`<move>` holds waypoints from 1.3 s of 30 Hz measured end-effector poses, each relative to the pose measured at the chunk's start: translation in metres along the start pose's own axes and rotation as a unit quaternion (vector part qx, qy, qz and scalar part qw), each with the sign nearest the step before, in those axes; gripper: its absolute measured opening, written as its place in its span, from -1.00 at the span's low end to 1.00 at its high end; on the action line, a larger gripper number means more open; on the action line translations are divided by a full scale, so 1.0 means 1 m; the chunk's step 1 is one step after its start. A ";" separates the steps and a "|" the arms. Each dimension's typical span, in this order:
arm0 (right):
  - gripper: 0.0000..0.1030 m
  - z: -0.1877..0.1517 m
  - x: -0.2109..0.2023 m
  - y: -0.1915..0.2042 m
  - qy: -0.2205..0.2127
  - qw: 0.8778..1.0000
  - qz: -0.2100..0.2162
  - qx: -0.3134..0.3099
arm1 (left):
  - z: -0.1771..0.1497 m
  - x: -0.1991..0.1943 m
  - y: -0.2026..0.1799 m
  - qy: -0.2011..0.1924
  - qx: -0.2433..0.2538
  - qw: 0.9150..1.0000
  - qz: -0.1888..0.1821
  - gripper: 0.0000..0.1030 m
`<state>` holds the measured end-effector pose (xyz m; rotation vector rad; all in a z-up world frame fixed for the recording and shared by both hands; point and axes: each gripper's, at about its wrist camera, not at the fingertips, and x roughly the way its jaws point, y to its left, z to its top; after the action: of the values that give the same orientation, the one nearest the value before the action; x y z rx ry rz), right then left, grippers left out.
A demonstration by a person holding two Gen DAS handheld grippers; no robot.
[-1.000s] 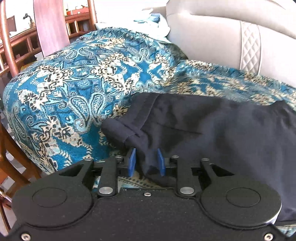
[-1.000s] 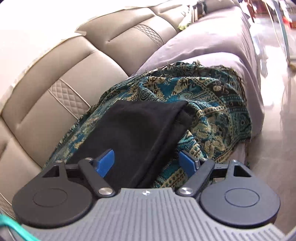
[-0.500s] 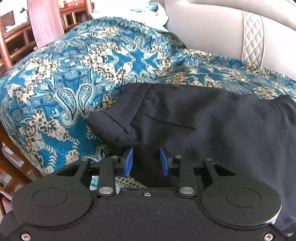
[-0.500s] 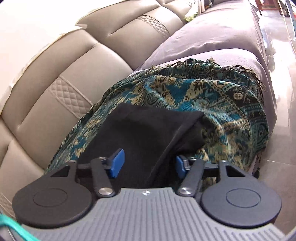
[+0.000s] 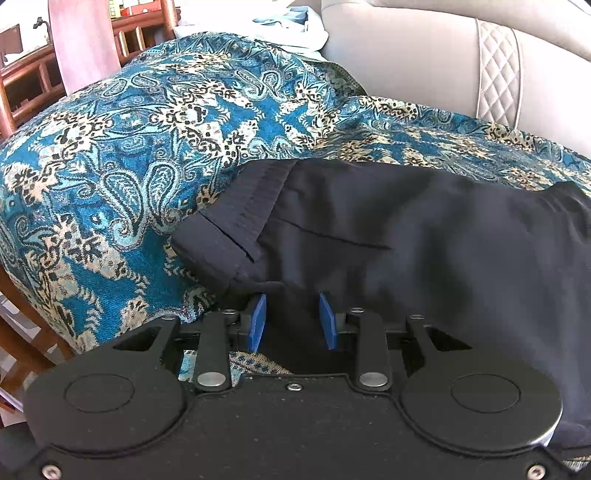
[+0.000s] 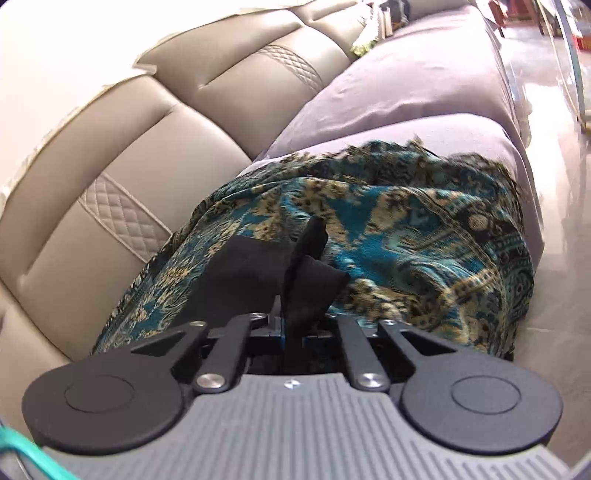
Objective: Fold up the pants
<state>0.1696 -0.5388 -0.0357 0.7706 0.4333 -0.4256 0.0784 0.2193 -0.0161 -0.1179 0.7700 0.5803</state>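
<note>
Dark navy pants point(image 5: 424, 240) lie flat on a teal paisley throw point(image 5: 147, 147) on the sofa seat, waistband toward the left. My left gripper point(image 5: 292, 319) sits at the pants' near edge, and the dark cloth fills the narrow gap between its blue pads point(image 5: 258, 321). In the right wrist view the pants' other end point(image 6: 240, 269) is bunched up. My right gripper point(image 6: 291, 325) is shut on that bunch, and a tuft of black cloth stands up out of the jaws. Its pads are almost hidden by the fabric.
The beige leather sofa back point(image 5: 406, 55) rises behind the throw. Light clothes point(image 5: 288, 26) lie at the far end, and a wooden chair point(image 5: 22, 85) stands at the left. A lavender cover point(image 6: 406, 81) runs along the seat past the throw point(image 6: 424, 229). Shiny floor point(image 6: 561, 184) lies to the right.
My right gripper's jaws went from wide apart to shut on the pants' end, gathering the flat cloth into a raised bunch. The left gripper crept slightly forward, its jaw gap unchanged.
</note>
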 end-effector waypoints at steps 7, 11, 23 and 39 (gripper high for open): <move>-0.86 -0.032 -0.012 0.147 0.020 0.985 0.041 -0.165 | -0.006 0.000 0.008 -0.013 -0.020 1.000 -0.020 -0.39; -0.86 -0.134 -0.036 0.253 0.069 0.928 0.133 -0.340 | -0.007 0.000 0.015 -0.013 -0.031 0.999 -0.035 -0.38; -0.84 -0.360 -0.158 0.274 0.109 0.740 0.288 -0.598 | -0.012 0.000 0.019 -0.025 -0.031 0.998 -0.050 -0.37; -0.89 -0.307 -0.125 0.296 0.101 0.825 0.276 -0.482 | 0.003 -0.047 -0.028 -0.073 0.043 0.993 -0.086 -0.28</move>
<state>0.1514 -0.0962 0.0005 -0.0846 0.5241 0.4336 0.0691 0.1754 0.0153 -0.0608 0.6337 0.3872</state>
